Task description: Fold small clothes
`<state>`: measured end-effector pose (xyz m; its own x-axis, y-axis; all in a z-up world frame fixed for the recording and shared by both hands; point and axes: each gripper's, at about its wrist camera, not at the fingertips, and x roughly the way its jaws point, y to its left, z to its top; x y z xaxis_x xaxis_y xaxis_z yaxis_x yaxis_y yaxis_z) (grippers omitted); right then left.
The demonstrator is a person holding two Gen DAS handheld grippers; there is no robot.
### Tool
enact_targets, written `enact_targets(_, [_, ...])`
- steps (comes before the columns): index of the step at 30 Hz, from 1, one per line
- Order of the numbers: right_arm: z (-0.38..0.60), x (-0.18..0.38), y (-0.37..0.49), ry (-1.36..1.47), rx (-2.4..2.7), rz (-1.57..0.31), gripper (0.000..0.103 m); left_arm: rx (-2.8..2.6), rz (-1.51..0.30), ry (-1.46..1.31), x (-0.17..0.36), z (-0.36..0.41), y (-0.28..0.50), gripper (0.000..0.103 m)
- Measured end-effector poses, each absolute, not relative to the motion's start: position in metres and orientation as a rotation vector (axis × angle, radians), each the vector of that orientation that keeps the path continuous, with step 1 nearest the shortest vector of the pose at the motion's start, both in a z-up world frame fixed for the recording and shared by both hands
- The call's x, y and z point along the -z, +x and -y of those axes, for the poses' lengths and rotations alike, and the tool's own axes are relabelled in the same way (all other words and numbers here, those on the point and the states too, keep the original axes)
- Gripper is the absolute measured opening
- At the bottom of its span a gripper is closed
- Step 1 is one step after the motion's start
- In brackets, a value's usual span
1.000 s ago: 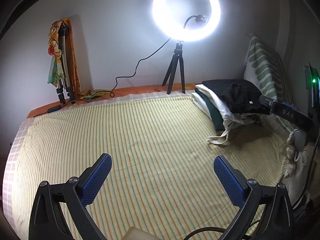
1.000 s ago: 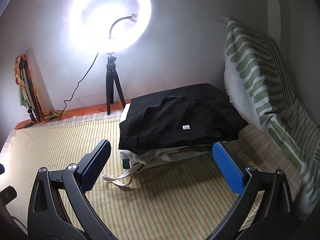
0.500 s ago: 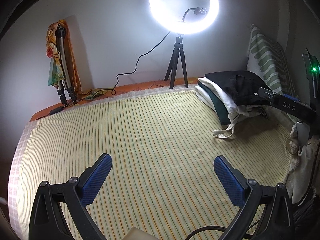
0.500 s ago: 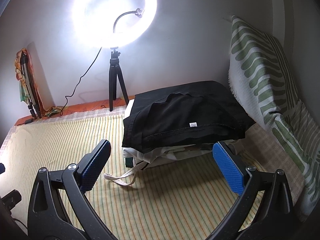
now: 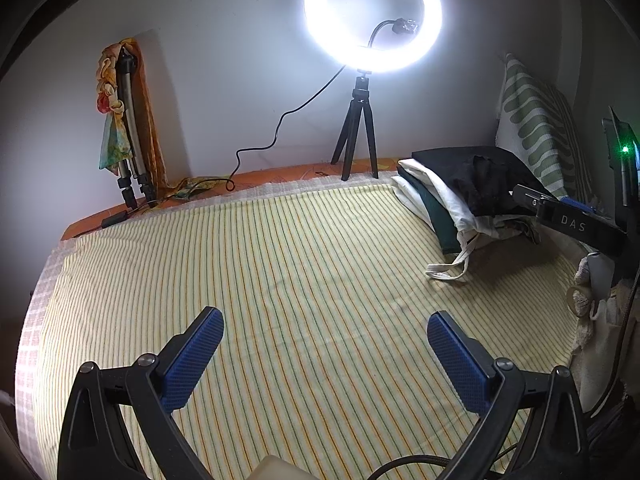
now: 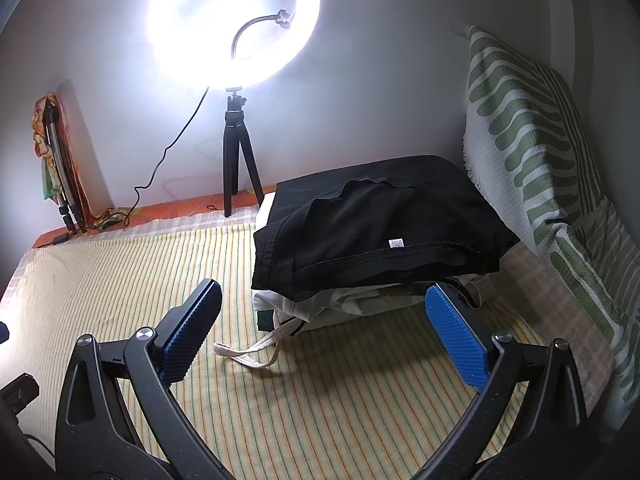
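Striped bed sheet [image 5: 304, 264] lies bare under my left gripper [image 5: 324, 354], kept free as folding space, while my right gripper [image 6: 322, 334] faces the black garment [image 6: 380, 224] topping the clothes pile [image 6: 344, 304] by the pillow [image 6: 532, 152], both jaws spread and empty.

clothes pile [image 6: 372, 240] | black garment on top, white beneath | on striped bed, unfolded

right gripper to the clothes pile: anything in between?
Right wrist view: only striped sheet and a loose white strap trailing from the pile toward the open right gripper. Nothing else.
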<state>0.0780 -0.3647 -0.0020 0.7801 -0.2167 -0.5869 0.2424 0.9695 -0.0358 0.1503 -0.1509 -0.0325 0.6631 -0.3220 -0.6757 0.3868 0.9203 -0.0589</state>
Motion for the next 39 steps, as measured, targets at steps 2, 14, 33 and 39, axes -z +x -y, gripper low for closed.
enact_targets(2, [0.3647,0.0025,0.0776,0.047,0.247,-0.629,0.103,0.404,-0.745,0.091,0.0324,0.1511,0.1503,0.103])
enact_targets(14, [0.3656,0.0034,0.0776,0.054,0.245,-0.634,0.103,0.406,-0.742,0.093,0.0308,0.1517,0.1502,0.103])
enact_targets(33, [0.3662,0.0048,0.0784,0.056,0.242,-0.640,0.103,0.406,-0.741,0.087,0.0297,0.1526,0.1501,0.103])
enact_targets(39, [0.3662,0.0053,0.0778,0.056,0.241,-0.640,0.103,0.406,-0.745,0.085,0.0310,0.1526,0.1506,0.103])
